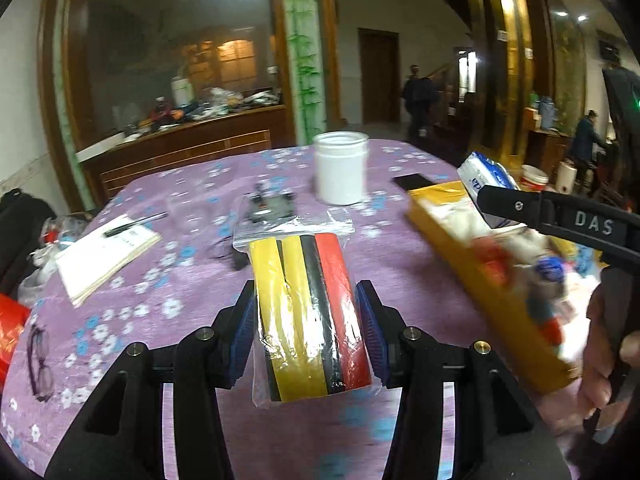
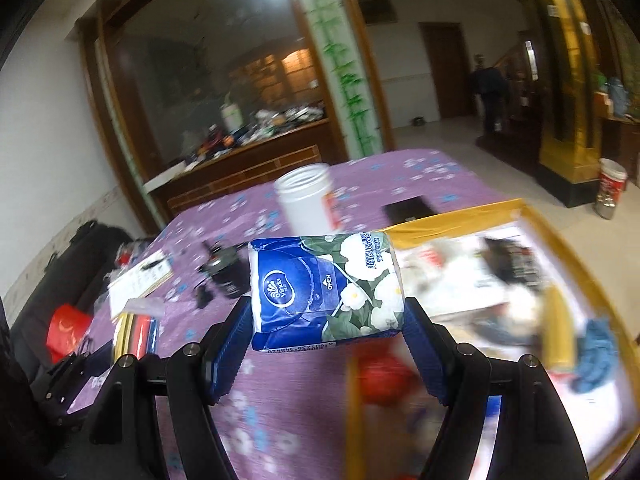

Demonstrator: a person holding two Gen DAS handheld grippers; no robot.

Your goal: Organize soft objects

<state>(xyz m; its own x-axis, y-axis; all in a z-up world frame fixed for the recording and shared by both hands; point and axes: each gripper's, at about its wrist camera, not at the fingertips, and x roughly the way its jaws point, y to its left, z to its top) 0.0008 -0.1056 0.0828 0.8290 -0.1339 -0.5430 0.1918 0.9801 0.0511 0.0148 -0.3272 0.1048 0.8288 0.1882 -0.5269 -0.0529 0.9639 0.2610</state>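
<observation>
While my left gripper point(image 1: 308, 320) is pinching the bagged foam strips point(image 1: 310, 316), light and squashy, mid-length, my right gripper point(image 2: 326, 320) is clamping the soft tissue pack point(image 2: 326, 288) across its ends, box point(image 2: 452, 220) at two o'clock.

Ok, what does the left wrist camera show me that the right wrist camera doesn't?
Only the left wrist view shows the left gripper shut on the bagged strips, the eyeglasses lying on the tablecloth, and the hand holding the other tool. Only the right wrist view shows the right gripper from behind, shut on the tissue pack, and the blue cloth in the box. Both show the white jar, the yellow box, the notepad and the tissue pack.
</observation>
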